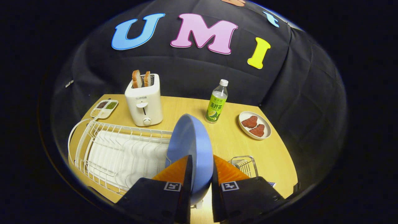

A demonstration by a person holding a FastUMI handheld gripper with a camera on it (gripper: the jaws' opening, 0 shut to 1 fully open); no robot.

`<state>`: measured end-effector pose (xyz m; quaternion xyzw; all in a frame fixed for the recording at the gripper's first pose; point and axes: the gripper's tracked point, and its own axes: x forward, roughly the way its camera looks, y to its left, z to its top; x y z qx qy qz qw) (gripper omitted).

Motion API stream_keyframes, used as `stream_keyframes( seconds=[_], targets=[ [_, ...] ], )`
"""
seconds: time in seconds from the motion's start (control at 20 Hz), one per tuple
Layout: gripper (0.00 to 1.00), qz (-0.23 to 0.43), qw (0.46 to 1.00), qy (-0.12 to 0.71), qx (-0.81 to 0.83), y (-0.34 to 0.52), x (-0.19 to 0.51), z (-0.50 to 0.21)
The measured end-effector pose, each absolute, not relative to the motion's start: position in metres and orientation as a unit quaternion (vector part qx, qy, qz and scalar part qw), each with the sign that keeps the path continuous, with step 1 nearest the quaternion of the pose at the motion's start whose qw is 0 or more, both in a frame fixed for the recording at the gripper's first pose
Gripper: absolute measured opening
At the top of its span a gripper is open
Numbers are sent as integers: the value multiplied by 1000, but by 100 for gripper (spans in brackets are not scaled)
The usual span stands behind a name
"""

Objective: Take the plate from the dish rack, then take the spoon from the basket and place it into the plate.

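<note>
Here, tongs (202, 169) clamping plate (189, 146), beside dish rack (102, 146).

We see a smooth, slightly glossy blue plate (191, 146) in the lower middle, held on edge between both fingers of the gripper (201, 180). At the lower left, the dish rack (118, 149) is white coated wire. The table (230, 137) looks like pale, matt wood. The toaster (144, 104) at upper left is glossy white plastic.

toaster (144, 104), green bottle (216, 102), meat dish (255, 125)
</note>
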<state>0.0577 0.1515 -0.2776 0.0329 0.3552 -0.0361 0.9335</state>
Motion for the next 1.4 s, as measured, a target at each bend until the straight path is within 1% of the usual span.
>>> stream_keyframes(
  seconds=[0.1,0.2,0.4,0.55,0.75,0.9,1.15,1.4],
  targets=[
    [26,-47,939,341,15,152,68,-267],
    [24,-40,943,330,-19,156,76,-252],
    [23,-40,949,306,-58,150,82,-229],
    [22,-44,956,288,-38,140,84,-213],
    [22,-44,961,274,18,121,77,-189],
    [21,-25,963,261,57,110,61,-172],
    [22,32,964,249,91,101,23,-158],
    [22,65,941,291,162,101,-22,-176]
  ],
)
